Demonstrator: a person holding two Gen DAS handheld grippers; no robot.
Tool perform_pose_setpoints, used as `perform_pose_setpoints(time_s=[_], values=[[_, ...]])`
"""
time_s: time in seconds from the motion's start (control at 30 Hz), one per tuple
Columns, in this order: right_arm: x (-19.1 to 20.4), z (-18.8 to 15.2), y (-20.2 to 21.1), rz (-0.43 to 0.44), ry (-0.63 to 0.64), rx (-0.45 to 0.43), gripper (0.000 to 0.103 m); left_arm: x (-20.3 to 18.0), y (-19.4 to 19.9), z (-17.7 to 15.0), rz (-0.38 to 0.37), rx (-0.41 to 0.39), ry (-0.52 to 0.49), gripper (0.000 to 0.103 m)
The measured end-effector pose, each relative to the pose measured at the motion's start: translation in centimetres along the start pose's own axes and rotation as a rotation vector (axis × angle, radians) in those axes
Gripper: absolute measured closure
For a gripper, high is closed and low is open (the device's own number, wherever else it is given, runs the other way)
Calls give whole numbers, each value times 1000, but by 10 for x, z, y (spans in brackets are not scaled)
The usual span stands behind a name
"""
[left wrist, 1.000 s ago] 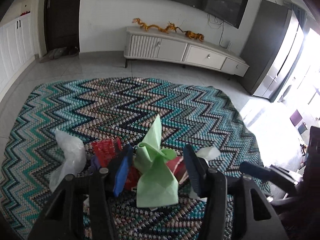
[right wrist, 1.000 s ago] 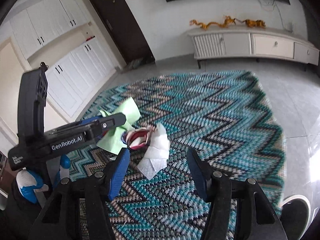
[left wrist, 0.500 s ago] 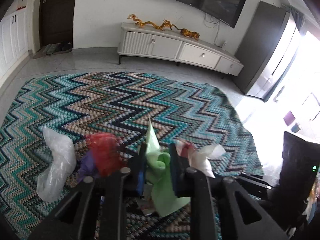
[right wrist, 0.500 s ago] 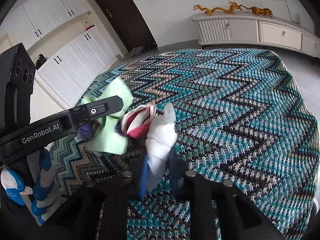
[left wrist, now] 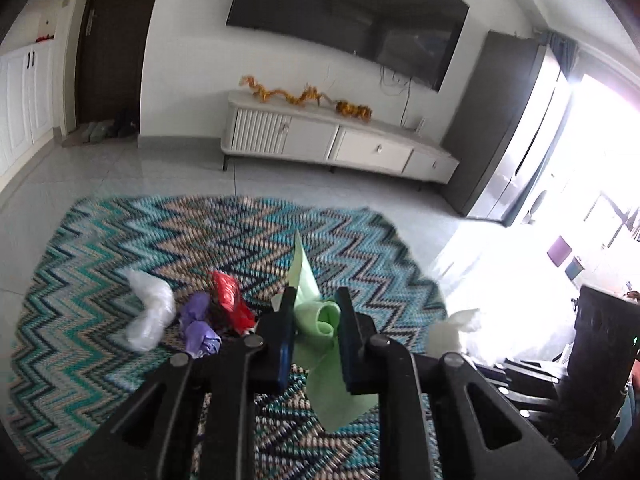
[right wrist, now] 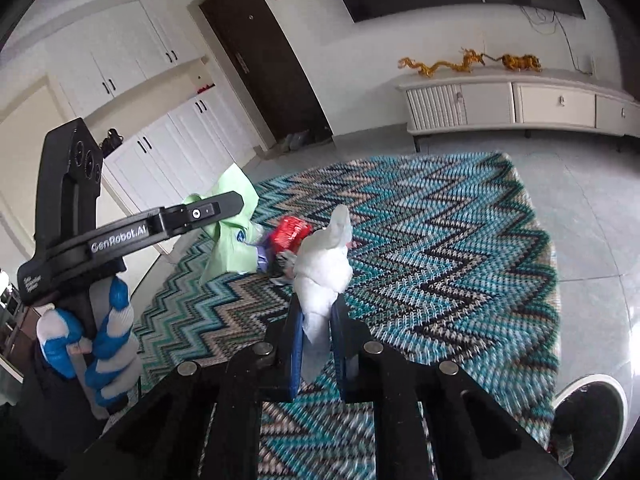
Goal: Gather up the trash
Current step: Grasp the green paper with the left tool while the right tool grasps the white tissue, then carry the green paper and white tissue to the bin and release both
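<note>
The green paper point(left wrist: 320, 320) is crumpled and hangs above the zigzag rug point(left wrist: 120, 240). The white tissue point(right wrist: 324, 264) is wadded and also lifted. On the rug by them lie a red wrapper point(left wrist: 230, 300), a purple scrap point(left wrist: 198, 324) and a clear bag point(left wrist: 148, 312); something small lies under the red wrapper, too blurred to name. The left gripper point(left wrist: 316, 312) is clamped on the paper. The right gripper point(right wrist: 316, 316) pinches the tissue. A gloved hand point(right wrist: 96, 344) holds the left gripper's handle.

Bright daylight, blown out to white glare at the window point(left wrist: 600, 184) on the right. Strong fisheye bending, dark corners. Slight motion blur on the rug point(right wrist: 440, 248).
</note>
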State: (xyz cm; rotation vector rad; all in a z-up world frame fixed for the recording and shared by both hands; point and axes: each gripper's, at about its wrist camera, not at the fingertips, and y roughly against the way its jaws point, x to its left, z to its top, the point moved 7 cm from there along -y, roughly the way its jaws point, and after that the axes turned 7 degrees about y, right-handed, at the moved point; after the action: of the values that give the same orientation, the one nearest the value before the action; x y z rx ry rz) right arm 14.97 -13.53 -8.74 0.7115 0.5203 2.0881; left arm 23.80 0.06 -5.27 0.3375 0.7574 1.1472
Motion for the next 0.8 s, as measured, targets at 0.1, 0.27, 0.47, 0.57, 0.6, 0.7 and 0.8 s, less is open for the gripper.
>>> perform_pose_setpoints(time_s=[0.1, 0.27, 0.47, 0.57, 0.6, 0.7, 0.8], values=[[11, 4, 31, 4, 7, -49, 91, -11, 35, 11, -11, -56, -10, 86], [28, 3, 81, -1, 25, -124, 91, -32, 82, 18, -28, -125, -47, 85], [38, 0, 131, -28, 54, -185, 91, -53, 121, 12, -42, -169, -82, 85], [41, -3, 159, -52, 64, -223, 91, -64, 134, 9, -64, -177, -81, 85], [41, -5, 168, -61, 67, -236, 91, -71, 139, 8, -76, -180, -83, 86], [43, -16, 196, -102, 73, -264, 90, -98, 148, 2, -128, -184, -110, 85], [38, -29, 221, -145, 57, -278, 90, -129, 146, -9, -174, -167, -146, 85]])
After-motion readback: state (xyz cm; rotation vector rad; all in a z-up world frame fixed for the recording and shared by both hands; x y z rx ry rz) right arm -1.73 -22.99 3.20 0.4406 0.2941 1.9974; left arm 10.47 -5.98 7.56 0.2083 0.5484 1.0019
